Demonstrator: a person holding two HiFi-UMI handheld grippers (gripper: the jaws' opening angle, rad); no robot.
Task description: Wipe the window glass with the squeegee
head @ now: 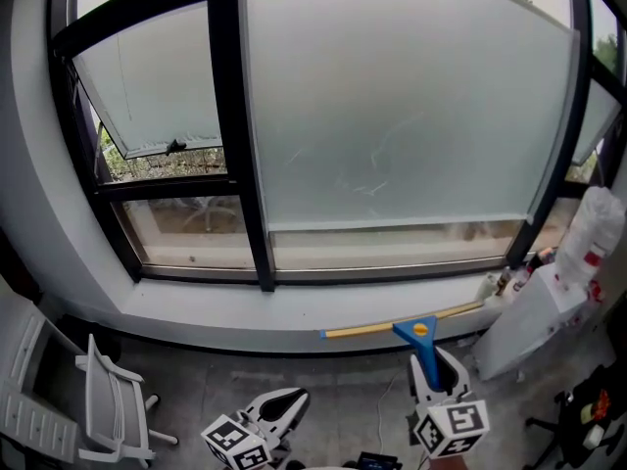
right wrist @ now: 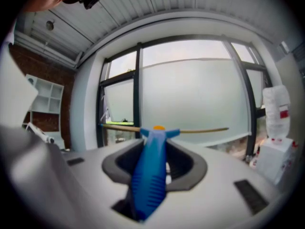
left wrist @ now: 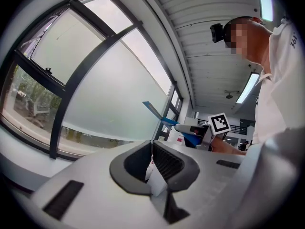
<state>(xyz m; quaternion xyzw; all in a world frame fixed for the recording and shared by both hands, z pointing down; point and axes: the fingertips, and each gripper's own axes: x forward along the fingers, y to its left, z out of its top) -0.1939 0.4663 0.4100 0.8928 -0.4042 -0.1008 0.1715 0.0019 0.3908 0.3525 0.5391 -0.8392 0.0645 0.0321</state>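
Note:
The big frosted window glass (head: 392,116) fills the wall ahead; it also shows in the right gripper view (right wrist: 195,99) and the left gripper view (left wrist: 109,94). My right gripper (head: 428,372) is shut on the blue handle of the squeegee (head: 422,346). Its yellow blade (head: 392,326) lies level, low in front of the sill and apart from the glass. The right gripper view shows the handle (right wrist: 148,175) clamped between the jaws (right wrist: 155,161). My left gripper (head: 286,404) hangs low at the left, shut and empty (left wrist: 151,149). From there the squeegee (left wrist: 159,114) appears off to the right.
A black frame post (head: 235,135) splits the window; a tilted-open pane (head: 147,86) is at the upper left. The grey sill (head: 294,306) runs below. A white chair (head: 108,399) stands lower left. A white bin (head: 534,321) and bagged items (head: 593,238) crowd the right.

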